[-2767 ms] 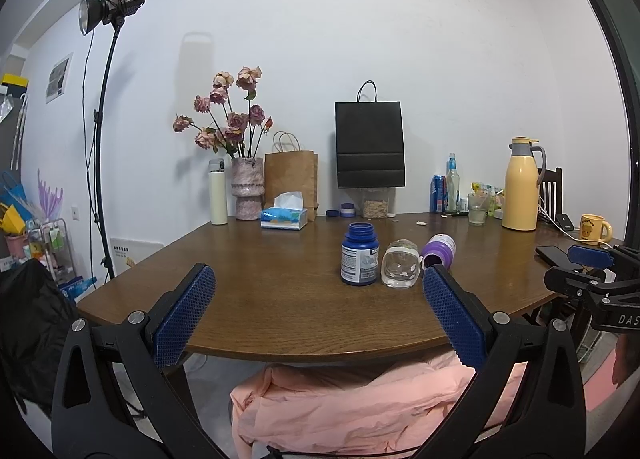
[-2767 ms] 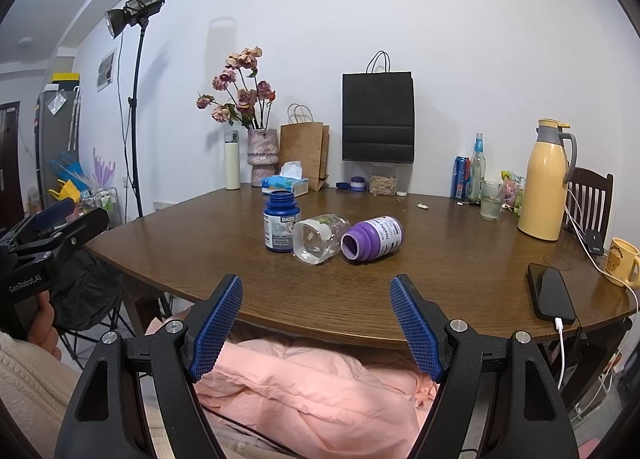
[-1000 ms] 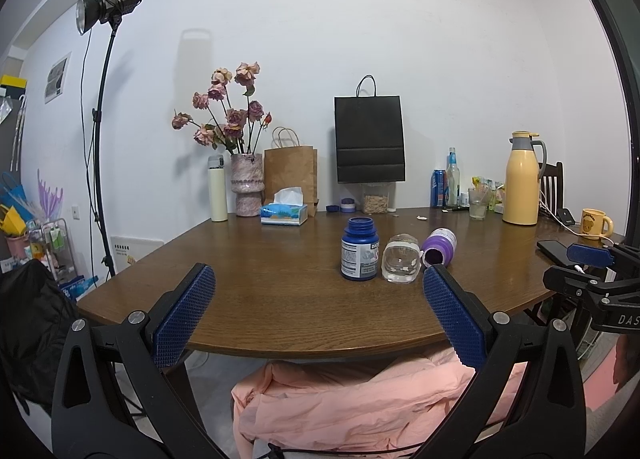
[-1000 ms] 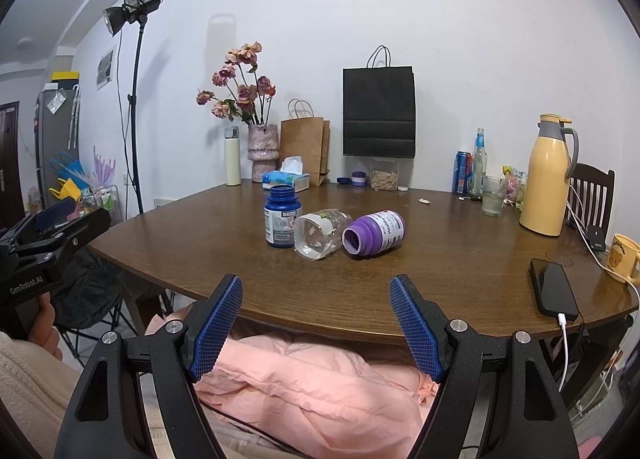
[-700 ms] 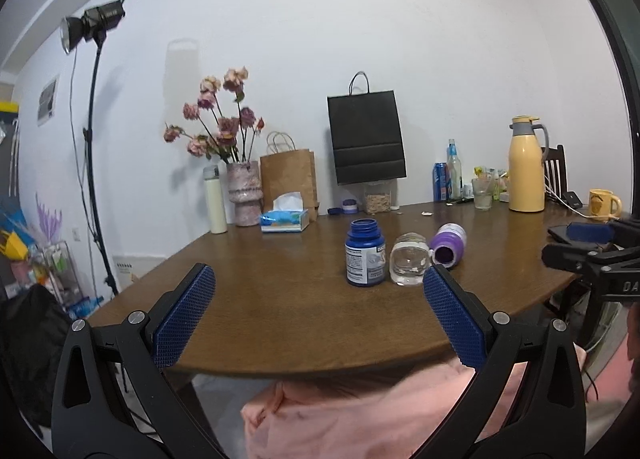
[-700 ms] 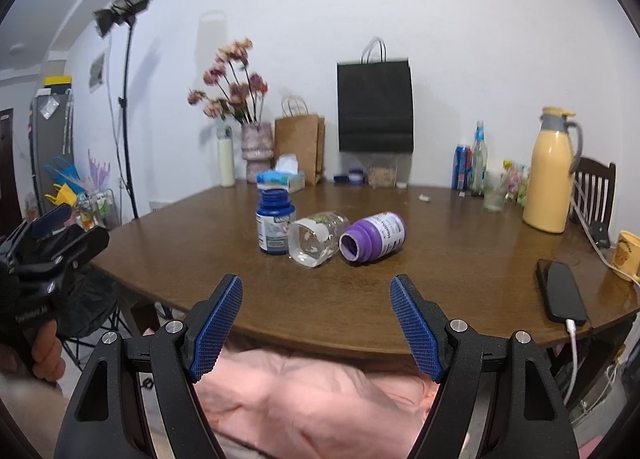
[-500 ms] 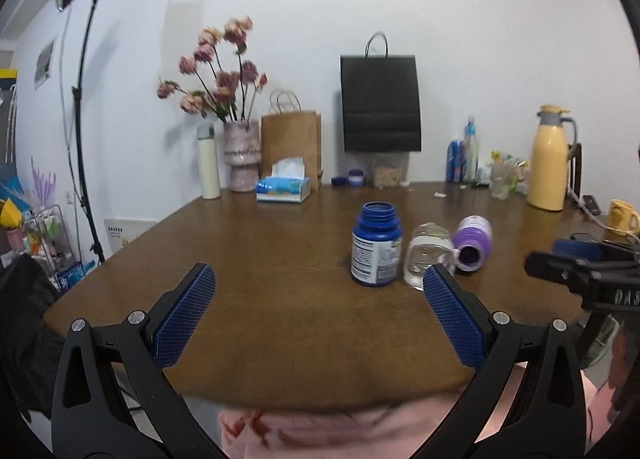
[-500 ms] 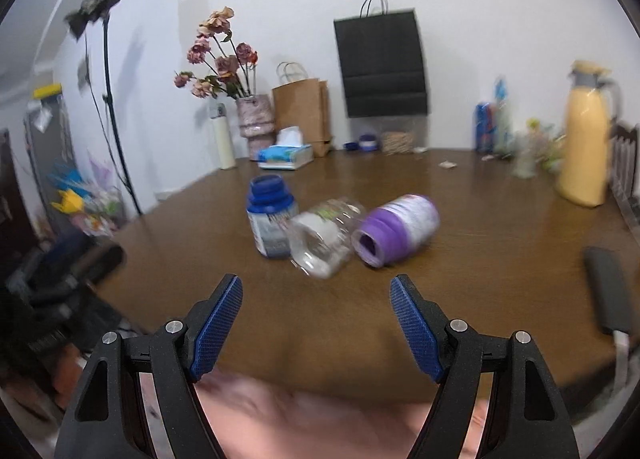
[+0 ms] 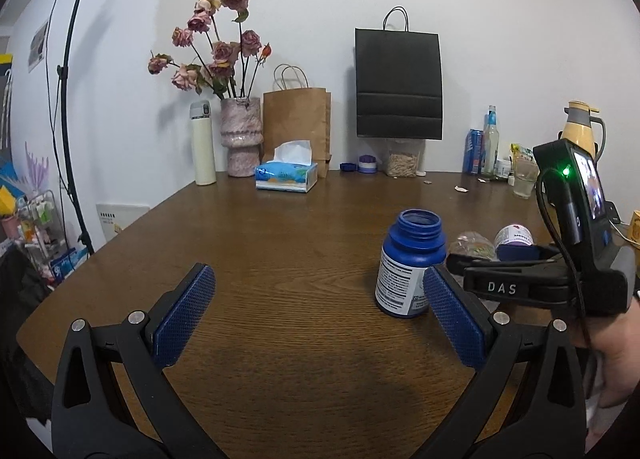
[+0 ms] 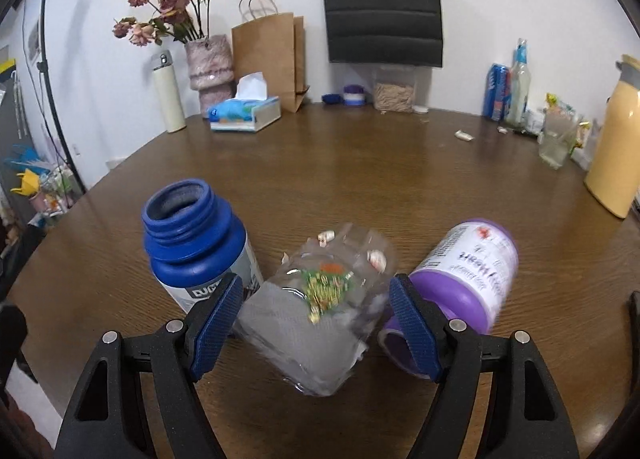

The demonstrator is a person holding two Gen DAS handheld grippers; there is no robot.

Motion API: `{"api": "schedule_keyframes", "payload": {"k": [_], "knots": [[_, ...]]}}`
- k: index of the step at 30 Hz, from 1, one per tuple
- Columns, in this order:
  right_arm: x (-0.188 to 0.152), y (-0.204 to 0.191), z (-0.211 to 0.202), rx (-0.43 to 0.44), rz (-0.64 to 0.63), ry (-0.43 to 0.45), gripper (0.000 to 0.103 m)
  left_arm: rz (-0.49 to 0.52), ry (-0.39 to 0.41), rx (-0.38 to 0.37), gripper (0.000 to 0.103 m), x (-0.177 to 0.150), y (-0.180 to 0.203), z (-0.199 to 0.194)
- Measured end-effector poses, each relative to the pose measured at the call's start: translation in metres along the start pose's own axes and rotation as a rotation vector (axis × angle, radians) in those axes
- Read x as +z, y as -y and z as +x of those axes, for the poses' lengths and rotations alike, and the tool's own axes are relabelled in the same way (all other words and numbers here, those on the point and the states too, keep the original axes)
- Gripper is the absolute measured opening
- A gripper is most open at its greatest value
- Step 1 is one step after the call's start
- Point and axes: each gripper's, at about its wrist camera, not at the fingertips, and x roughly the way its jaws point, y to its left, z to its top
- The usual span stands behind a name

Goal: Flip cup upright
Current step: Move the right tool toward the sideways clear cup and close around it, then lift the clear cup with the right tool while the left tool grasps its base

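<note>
Moved: my right gripper (image 10: 316, 329) has come forward from the bench edge and now straddles the cup (image 10: 320, 311); my left gripper (image 9: 316, 315) has come in over the bench (image 9: 280, 243) too.
Cup: clear, printed, lying on its side on the bench, wide mouth toward my right camera, between the blue bottle (image 10: 200, 243) and the purple bottle (image 10: 460, 291).
Cup to right jaws: inside the gap, one pad at each flank, very near or touching; I cannot tell which through the blur.
Right jaws: apart, not yet pressing as far as I can see.
Left jaws: wide apart, holding nothing, with the blue bottle just beside the right-hand pad.
Risk, squeeze: thin clear wall, probably slick; I judge it could dent or pop out toward the camera if I close near the rim.
Risk, neighbours: both bottles sit tight against my pads; closing or swinging up could knock the blue one over or roll the purple one away.
Risk, roll: round body on smooth wood, so a nudge from one pad first would likely spin it off line.
Risk, crowding: my left gripper sits near the same bottles and could get in the way.
</note>
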Motion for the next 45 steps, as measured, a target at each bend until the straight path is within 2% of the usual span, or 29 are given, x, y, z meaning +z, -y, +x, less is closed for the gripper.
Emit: {"api": "schedule_keyframes", "payload": {"k": [3, 6, 11, 14, 17, 20, 22, 24, 27, 32, 34, 37, 40, 42, 45], "knots": [[-0.002, -0.004, 0.005, -0.011, -0.038, -0.023, 0.076, 0.009, -0.007, -0.011, 0.103, 0.0, 0.002, 0.004], [-0.009, -0.005, -0.004, 0.018, -0.064, -0.024, 0.069, 0.007, -0.016, -0.031, 0.103, 0.001, 0.005, 0.005], [-0.027, 0.002, -0.03, 0.146, -0.103, -0.042, 0.068, -0.022, -0.07, -0.117, 0.103, 0.002, 0.01, 0.008], [-0.044, -0.002, -0.048, 0.289, -0.198, -0.054, 0.068, -0.025, -0.112, -0.189, 0.103, 0.002, 0.02, 0.015], [-0.056, -0.011, -0.06, 0.328, -0.322, -0.021, 0.07, -0.059, -0.176, -0.291, 0.103, 0.003, 0.031, 0.028], [-0.059, -0.014, -0.06, 0.42, -0.357, -0.018, 0.07, -0.073, -0.25, -0.345, 0.101, 0.004, 0.045, 0.044], [-0.061, -0.015, -0.059, 0.476, -0.387, -0.01, 0.071, -0.06, -0.292, -0.342, 0.078, 0.004, 0.053, 0.052], [-0.063, -0.016, -0.057, 0.518, -0.416, 0.0, 0.073, -0.027, -0.316, -0.323, 0.065, 0.002, 0.061, 0.057], [-0.062, -0.012, -0.051, 0.574, -0.431, 0.006, 0.073, -0.004, -0.321, -0.298, 0.054, 0.004, 0.066, 0.061], [-0.06, -0.006, -0.044, 0.643, -0.462, 0.006, 0.075, 0.042, -0.331, -0.244, 0.052, 0.005, 0.072, 0.062], [-0.059, -0.002, -0.042, 0.66, -0.455, 0.001, 0.075, 0.048, -0.335, -0.218, 0.047, 0.006, 0.073, 0.06], [-0.057, 0.002, -0.039, 0.635, -0.444, -0.005, 0.077, 0.026, -0.349, -0.174, 0.035, 0.008, 0.069, 0.059], [-0.055, 0.011, -0.037, 0.633, -0.415, -0.005, 0.077, -0.006, -0.36, -0.148, 0.032, 0.008, 0.062, 0.059], [-0.053, 0.019, -0.038, 0.663, -0.378, 0.018, 0.077, 0.008, -0.386, -0.131, 0.026, 0.005, 0.063, 0.06], [-0.051, 0.025, -0.039, 0.662, -0.349, 0.029, 0.077, 0.033, -0.392, -0.096, 0.026, 0.002, 0.067, 0.059]]}}
